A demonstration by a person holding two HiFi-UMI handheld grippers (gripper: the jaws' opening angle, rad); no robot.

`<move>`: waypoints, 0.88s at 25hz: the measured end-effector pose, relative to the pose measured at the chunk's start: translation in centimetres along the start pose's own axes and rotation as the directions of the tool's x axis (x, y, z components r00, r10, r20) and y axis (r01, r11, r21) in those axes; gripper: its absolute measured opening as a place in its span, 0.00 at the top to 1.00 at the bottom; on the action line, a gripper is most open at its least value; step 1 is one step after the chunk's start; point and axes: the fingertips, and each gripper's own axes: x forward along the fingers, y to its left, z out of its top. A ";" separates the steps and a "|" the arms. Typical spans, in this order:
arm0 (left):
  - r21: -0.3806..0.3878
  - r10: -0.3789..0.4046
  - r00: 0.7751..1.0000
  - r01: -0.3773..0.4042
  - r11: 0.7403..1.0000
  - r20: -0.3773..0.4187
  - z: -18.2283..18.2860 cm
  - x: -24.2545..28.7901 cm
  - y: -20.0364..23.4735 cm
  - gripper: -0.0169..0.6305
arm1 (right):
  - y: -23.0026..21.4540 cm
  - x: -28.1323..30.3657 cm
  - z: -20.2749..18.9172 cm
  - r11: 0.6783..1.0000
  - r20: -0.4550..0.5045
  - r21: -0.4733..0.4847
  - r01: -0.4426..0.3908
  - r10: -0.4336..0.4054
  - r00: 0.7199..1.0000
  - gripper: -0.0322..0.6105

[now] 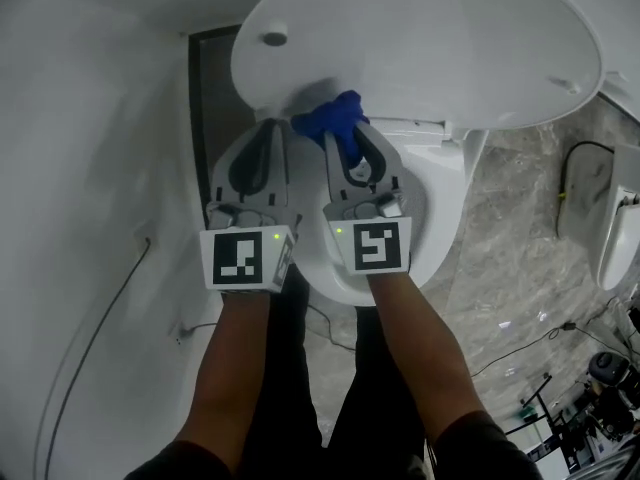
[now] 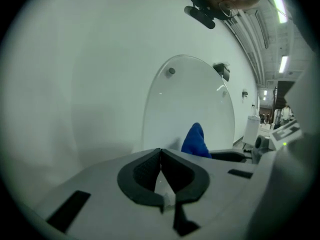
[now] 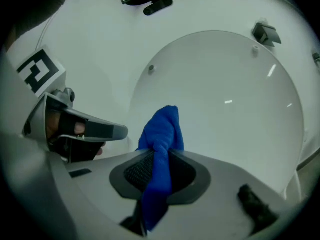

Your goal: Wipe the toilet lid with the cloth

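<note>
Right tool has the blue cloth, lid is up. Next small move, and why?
Probably ease the right tool forward until the blue cloth presses on the raised toilet lid. The cloth is clamped, bunched tip aimed at the lid's lower part, but contact isn't clear; the left tool is shut, empty.

- The toilet lid (image 1: 420, 38) is white, glossy and oval. It is raised and stands nearly upright, its inner face turned outward with a small bumper near each side of its top edge.
- The cloth (image 3: 161, 149) is bright blue terry, bunched into a narrow fold and pinched between the jaws of the right tool (image 3: 159, 156). Its upper end pokes past the jaw tips, close to the lid's lower part; whether it touches cannot be told. Its tail hangs below the jaws.
</note>
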 end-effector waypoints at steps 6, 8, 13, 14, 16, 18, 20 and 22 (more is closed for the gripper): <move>-0.042 0.088 0.996 -0.089 0.995 -0.026 -1.8 -2.2 4.6 0.95 | 4.8 2.9 -1.7 0.996 -0.066 -0.005 -0.093 0.093 0.993 0.84; -0.053 0.103 0.994 -0.105 0.993 -0.036 -2.5 -2.6 5.7 0.95 | 5.3 4.0 -2.3 0.994 -0.083 -0.011 -0.105 0.104 0.991 0.84; -0.064 0.106 0.993 -0.110 0.992 -0.054 -3.9 -2.9 6.7 0.95 | 5.5 5.7 -2.6 0.997 -0.059 0.013 -0.082 0.082 0.995 0.84; -0.065 0.102 0.993 -0.106 0.992 -0.058 -4.1 -2.9 6.6 0.95 | 5.5 5.7 -2.6 0.997 -0.056 0.014 -0.078 0.079 0.995 0.84; -0.059 0.088 0.994 -0.091 0.994 -0.064 -4.2 -2.6 6.2 0.95 | 5.3 5.8 -2.8 0.997 -0.058 0.008 -0.073 0.073 0.996 0.85; -0.051 0.065 0.995 -0.069 0.996 -0.069 -4.2 -2.1 5.6 0.95 | 4.7 5.7 -3.0 0.998 -0.064 0.008 -0.056 0.056 0.996 0.84; -0.045 0.043 0.996 -0.046 0.998 -0.075 -4.0 -1.6 4.8 0.95 | 3.6 5.6 -3.3 0.999 -0.072 0.022 -0.028 0.029 0.997 0.84; -0.046 0.031 0.997 -0.034 0.998 -0.077 -4.0 -1.3 4.1 0.95 | 2.3 5.3 -3.4 1.000 -0.074 0.027 0.000 0.002 0.997 0.84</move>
